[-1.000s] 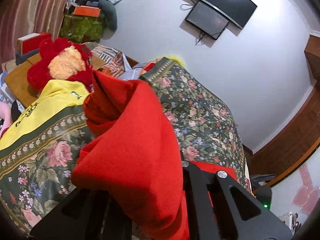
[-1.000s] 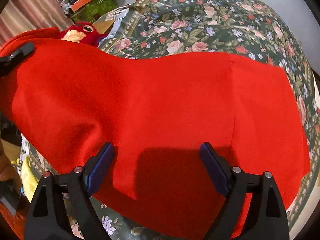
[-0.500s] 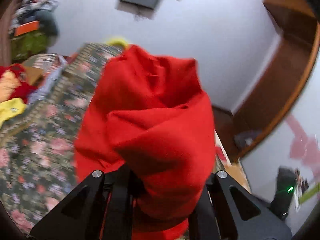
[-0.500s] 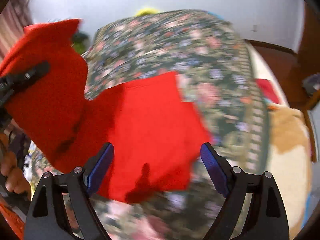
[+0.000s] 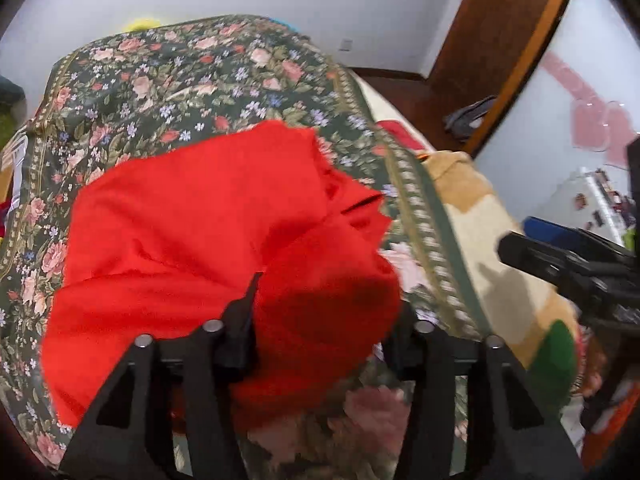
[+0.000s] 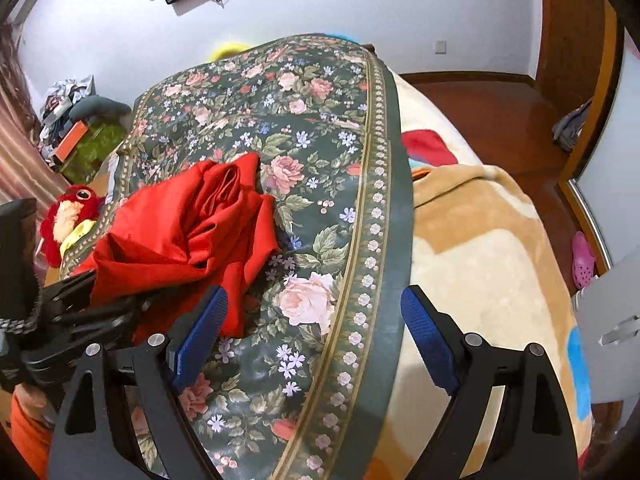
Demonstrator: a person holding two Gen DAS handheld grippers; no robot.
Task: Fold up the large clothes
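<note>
Red cloth [image 5: 208, 240] on floral bedspread [image 6: 320, 128] hides left hand-held gripper [image 5: 320, 320], seemingly clamping it; right hand-held gripper [image 6: 312, 332] gapes empty.

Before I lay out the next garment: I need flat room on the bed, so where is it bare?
Free: the floral bedspread beyond and right of the red cloth, up to its bordered edge; also the tan blanket past that edge. Crowded: the left side, with the red cloth, the left gripper clamping it, and a red plush toy.
</note>
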